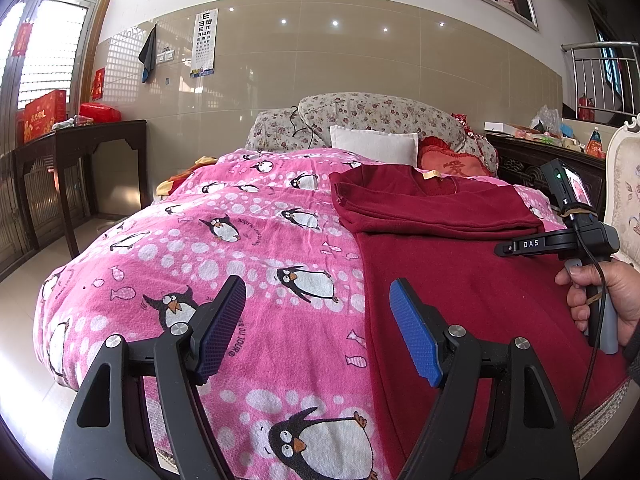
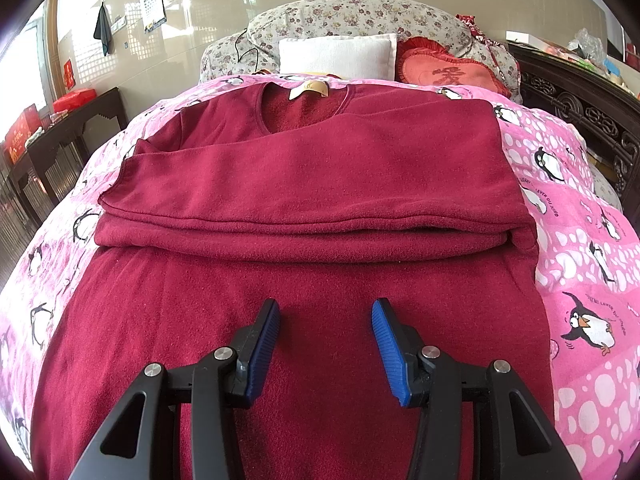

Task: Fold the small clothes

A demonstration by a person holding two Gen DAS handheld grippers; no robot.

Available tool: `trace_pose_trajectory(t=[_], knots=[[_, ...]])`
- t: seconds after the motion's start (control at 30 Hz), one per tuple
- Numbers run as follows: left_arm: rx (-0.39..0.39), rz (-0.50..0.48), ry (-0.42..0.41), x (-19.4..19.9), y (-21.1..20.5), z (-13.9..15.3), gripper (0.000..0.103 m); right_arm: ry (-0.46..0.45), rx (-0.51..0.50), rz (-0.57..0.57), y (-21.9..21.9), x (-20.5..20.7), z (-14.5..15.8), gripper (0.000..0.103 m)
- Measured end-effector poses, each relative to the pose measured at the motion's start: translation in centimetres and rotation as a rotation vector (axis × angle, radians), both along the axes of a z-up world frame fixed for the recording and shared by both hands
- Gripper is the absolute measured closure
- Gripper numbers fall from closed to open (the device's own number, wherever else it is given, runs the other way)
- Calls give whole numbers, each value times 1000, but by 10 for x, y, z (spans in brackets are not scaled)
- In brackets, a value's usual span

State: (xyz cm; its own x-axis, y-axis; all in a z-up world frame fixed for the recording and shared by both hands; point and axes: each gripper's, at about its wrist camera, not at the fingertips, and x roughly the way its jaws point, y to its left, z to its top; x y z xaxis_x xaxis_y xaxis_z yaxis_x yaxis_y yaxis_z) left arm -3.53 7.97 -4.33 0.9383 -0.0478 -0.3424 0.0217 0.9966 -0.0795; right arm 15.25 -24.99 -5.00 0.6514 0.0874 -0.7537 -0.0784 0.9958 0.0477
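A dark red long-sleeved top (image 2: 304,184) lies flat on a pink penguin blanket (image 2: 580,264), collar and tan label (image 2: 308,90) toward the pillows. Both sleeves are folded across its chest in a stacked band (image 2: 312,236). The top also shows in the left wrist view (image 1: 460,264). My right gripper (image 2: 326,312) is open and empty, just above the top's lower body. My left gripper (image 1: 318,292) is open and empty, over the blanket at the top's left edge. The right gripper's body (image 1: 560,240) and the hand holding it show at the right of the left wrist view.
A white pillow (image 2: 336,56), a red heart cushion (image 2: 448,72) and floral bedding (image 2: 360,12) lie at the bed head. A dark side table (image 1: 80,152) with red boxes stands left. A carved dark cabinet (image 2: 580,108) with clutter stands right.
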Motion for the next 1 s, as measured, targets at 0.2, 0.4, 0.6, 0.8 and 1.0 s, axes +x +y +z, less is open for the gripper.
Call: trace_pose_trajectory(t=[0.2,0.4,0.6,0.8,1.0], knots=[[2,0,0,1,0,0,28,0,0,0,0,0,0,57],[1,0,1,1,0,1,28,0,0,0,0,0,0,57],[1,-1,0,1,0,0,28,1,0,0,0,0,0,56],[3,1,4,0,0,0,28,2,-3,0,0,0,0,56],[6,5,-1,1,1,0,28,2,-2,0,0,0,0,56]])
